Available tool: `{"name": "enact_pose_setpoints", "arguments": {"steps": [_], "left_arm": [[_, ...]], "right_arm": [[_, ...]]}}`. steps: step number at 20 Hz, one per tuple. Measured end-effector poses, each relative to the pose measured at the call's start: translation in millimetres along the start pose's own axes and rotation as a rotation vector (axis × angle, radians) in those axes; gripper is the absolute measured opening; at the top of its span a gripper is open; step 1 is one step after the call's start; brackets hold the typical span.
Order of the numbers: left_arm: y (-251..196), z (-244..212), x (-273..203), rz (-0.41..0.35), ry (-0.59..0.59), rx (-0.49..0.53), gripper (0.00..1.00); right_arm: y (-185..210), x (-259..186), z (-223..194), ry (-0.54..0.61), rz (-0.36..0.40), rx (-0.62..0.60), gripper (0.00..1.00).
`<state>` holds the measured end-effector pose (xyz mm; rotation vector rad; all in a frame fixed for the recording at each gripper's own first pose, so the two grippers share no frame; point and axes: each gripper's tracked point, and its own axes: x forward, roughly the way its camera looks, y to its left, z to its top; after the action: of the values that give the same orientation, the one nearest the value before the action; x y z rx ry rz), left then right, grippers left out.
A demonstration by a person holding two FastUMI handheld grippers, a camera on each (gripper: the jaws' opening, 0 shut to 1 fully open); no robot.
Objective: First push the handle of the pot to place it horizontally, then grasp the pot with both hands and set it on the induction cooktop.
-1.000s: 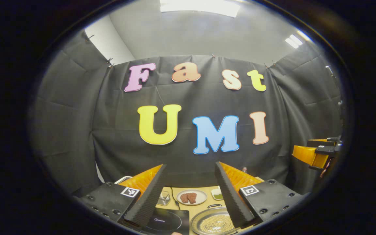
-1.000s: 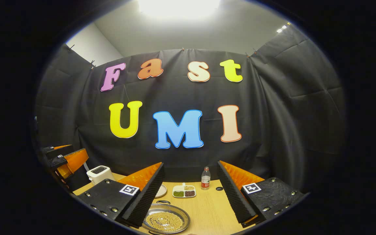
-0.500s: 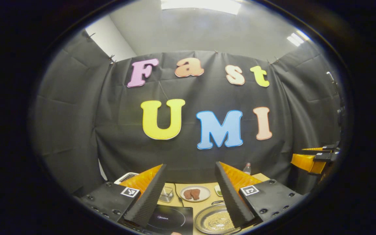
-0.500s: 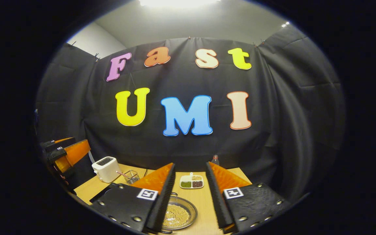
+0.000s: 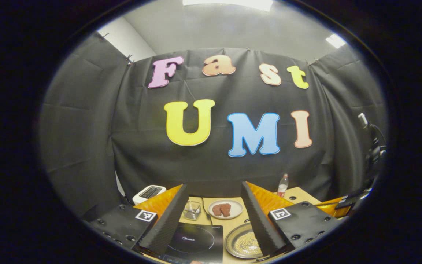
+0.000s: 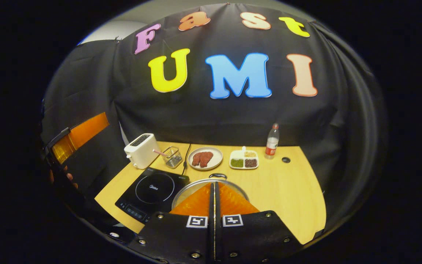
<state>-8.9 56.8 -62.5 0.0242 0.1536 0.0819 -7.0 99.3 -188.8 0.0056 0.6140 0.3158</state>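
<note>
Pot [image 6: 191, 187] sits on the wooden table [image 6: 288, 190], just right of the induction cooktop [image 6: 148, 192] and not on it; in the right gripper view most of the pot is hidden behind that gripper's own fingers, only the far rim and the small loop handle [image 6: 217, 176] at the back edge visible. Right gripper [image 6: 214, 187] has its two orange fingers pressed together, no gap between them, nothing held; it hangs over the pot's near side, whether touching it I cannot tell. Left gripper [image 5: 214, 216] is spread wide, fingers well apart, nothing between them; through the gap the left gripper view shows the cooktop [image 5: 194, 240] at lower left and the pot [image 5: 242, 244] at lower right, its inside looking full of small pale round bits, partly covered by the right-hand finger. Behind them on the table: a plate with two brown pieces [image 6: 205, 158], a divided dish [image 6: 244, 160], a bottle [image 6: 271, 141], a small wire basket [image 6: 171, 155] and a white toaster [image 6: 141, 149] at the left back. A black cord [image 6: 185, 157] runs from the cooktop toward the back wall. The left gripper also shows at the left edge of the right gripper view [image 6: 75, 137], with fingers of the hand [image 6: 59, 178] below it.
</note>
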Motion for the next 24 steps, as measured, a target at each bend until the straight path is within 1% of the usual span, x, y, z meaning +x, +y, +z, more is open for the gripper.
{"name": "enact_pose_setpoints", "arguments": {"steps": [4,5,7,8,11,13,14,18,22,24], "left_arm": [[16,-16,-3,0.033,0.039,-0.003,0.93],[19,-19,-4,0.041,0.045,-0.004,1.0],[27,-25,-9,0.057,0.06,-0.007,0.95],[29,-30,-10,0.065,0.07,-0.009,0.93],[40,-39,-13,0.088,0.095,-0.011,0.93],[47,-45,-16,0.103,0.11,-0.018,1.0],[49,-47,-16,0.109,0.115,-0.021,1.0],[59,-52,-18,0.133,0.137,-0.025,1.0],[67,-58,-24,0.157,0.157,-0.018,0.93],[71,-62,-26,0.169,0.169,-0.016,0.93]], "right_arm": [[20,18,-51,0.21,0.08,0.025,0.01],[26,21,-64,0.262,0.1,0.034,0.01],[37,30,-87,0.354,0.142,0.072,0.01],[42,34,-95,0.391,0.158,0.088,0.01],[59,41,-119,0.49,0.21,0.141,0.01],[67,50,-136,0.546,0.23,0.157,0.01],[72,52,-145,0.578,0.242,0.166,0.01],[85,64,-177,0.67,0.253,0.173,0.01],[92,74,-200,0.729,0.245,0.182,0.0],[91,80,-211,0.753,0.231,0.186,0.01]]}}
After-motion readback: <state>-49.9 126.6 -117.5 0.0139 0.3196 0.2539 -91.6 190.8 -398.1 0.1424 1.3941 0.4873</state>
